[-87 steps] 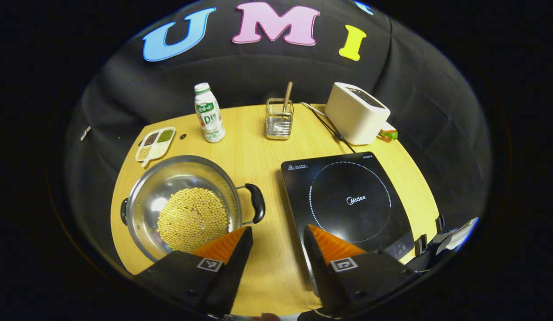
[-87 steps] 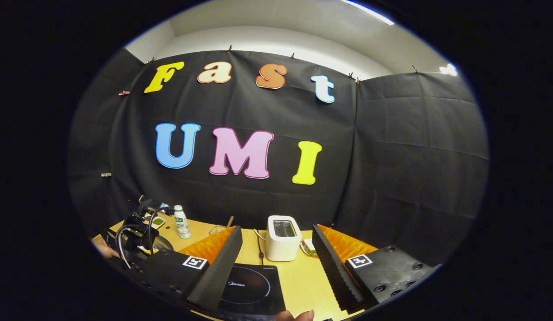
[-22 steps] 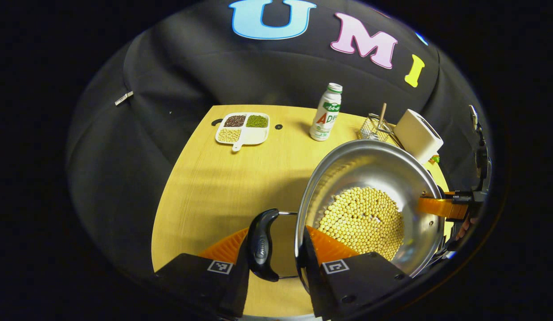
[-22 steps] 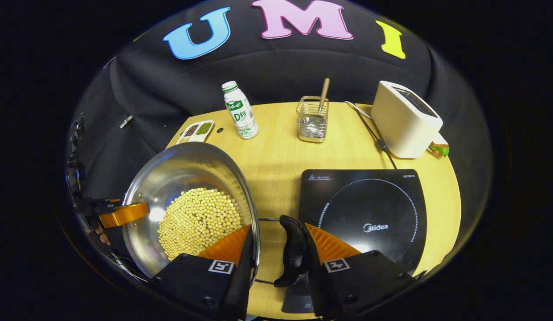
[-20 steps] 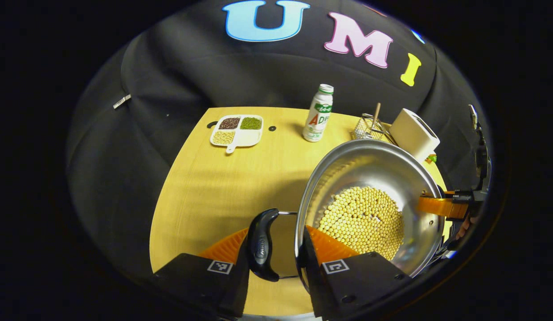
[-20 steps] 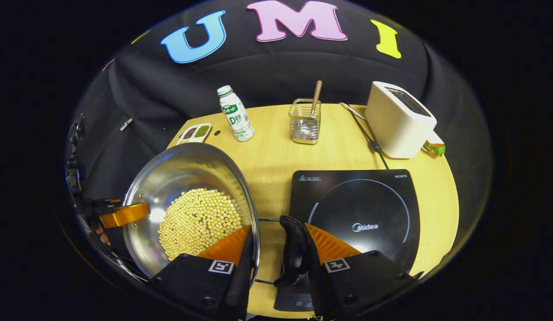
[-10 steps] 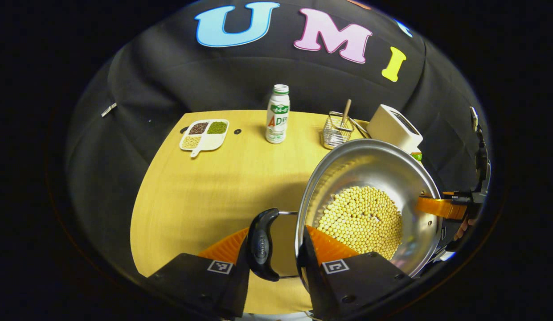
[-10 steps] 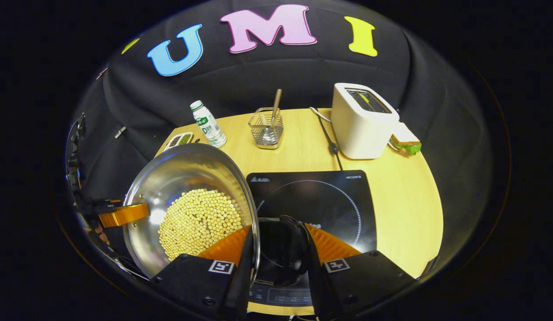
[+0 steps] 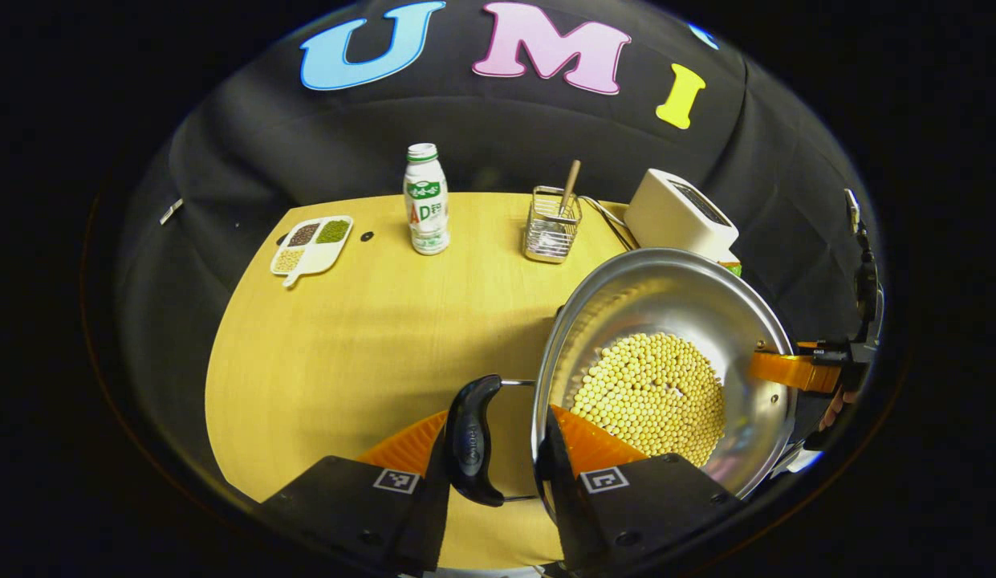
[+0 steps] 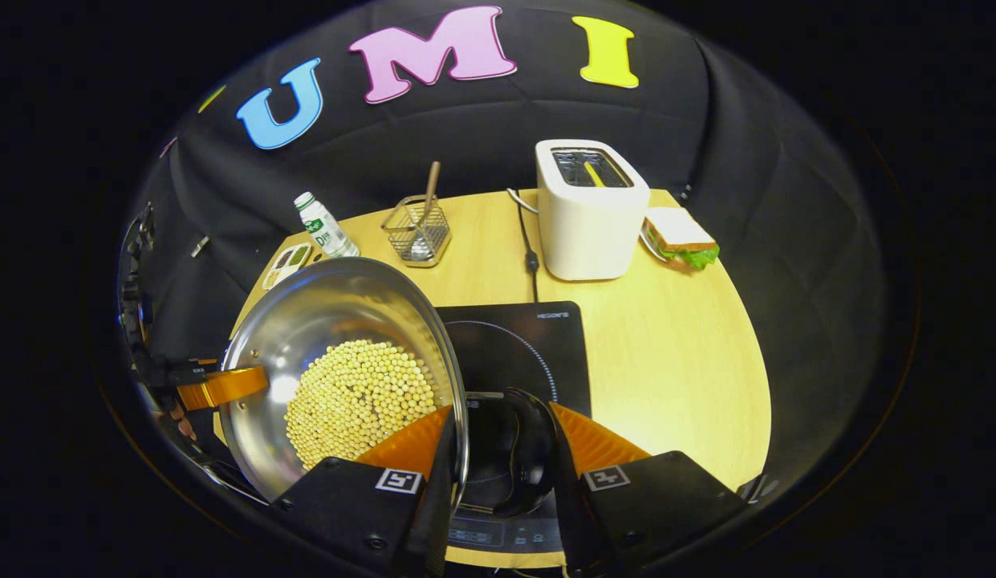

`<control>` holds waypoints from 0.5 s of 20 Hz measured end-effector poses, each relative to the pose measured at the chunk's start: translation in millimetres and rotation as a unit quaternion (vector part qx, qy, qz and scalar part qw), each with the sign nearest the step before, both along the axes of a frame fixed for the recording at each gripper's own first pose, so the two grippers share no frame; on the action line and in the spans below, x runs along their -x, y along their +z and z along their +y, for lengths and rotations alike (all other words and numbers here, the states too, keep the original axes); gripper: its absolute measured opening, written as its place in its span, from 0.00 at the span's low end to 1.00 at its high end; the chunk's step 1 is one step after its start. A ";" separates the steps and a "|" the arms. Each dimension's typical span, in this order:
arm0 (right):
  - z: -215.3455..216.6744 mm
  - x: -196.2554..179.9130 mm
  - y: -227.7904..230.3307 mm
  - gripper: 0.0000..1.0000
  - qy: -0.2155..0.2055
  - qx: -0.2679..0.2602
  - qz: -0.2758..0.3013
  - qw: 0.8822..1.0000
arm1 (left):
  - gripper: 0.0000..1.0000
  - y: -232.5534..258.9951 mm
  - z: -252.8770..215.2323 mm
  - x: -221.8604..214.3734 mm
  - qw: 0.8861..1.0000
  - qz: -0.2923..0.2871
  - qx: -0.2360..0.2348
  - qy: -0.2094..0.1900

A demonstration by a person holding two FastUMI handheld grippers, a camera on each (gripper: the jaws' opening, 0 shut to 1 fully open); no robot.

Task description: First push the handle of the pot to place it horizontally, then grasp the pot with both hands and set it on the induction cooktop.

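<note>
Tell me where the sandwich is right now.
In the right gripper view the sandwich lies on the table at the far right, just right of the toaster.

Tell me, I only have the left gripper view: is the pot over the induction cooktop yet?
Observer: Partly. In the right gripper view the pot hides the left part of the induction cooktop; the cooktop's right part lies bare.
Operator: Has the right gripper got a proper hold?
Observer: The right gripper has one finger inside the pot's wall and the other outside the black handle, closed on them.
Operator: Anything on the right that I might hit?
Observer: A sandwich lies beside the toaster at the back of the table, apart from the cooktop.
</note>
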State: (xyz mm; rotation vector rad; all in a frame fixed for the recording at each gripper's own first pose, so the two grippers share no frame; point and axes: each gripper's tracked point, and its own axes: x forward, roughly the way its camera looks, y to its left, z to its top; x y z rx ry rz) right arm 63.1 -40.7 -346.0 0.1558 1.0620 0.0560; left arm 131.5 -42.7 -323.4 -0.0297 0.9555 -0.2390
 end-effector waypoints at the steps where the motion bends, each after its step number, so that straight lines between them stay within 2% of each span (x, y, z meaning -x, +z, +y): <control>1: -7.6 -1.1 -3.0 0.53 -0.001 0.001 0.002 1.000 | 0.58 -2.7 -8.2 -0.5 1.000 0.002 0.001 -0.001; 2: -14.2 -2.9 -5.2 0.58 -0.001 0.003 0.003 1.000 | 0.58 -5.1 -15.8 -0.9 1.000 0.005 0.003 -0.002; 3: -21.6 -3.7 -7.8 0.53 -0.001 0.005 0.005 1.000 | 0.58 -8.2 -23.4 -1.3 1.000 0.007 0.004 -0.002; 4: -27.8 -4.7 -11.0 0.53 -0.002 0.006 0.007 1.000 | 0.58 -11.0 -30.1 -3.1 1.000 0.009 0.006 -0.003; 5: -35.4 -4.6 -13.1 0.58 -0.003 0.007 0.009 1.000 | 0.58 -14.2 -36.5 -3.1 1.000 0.011 0.007 -0.003; 10: -59.0 -12.5 -30.4 0.58 -0.008 0.005 0.020 1.000 | 0.58 -27.4 -62.9 -13.3 1.000 0.016 0.005 -0.010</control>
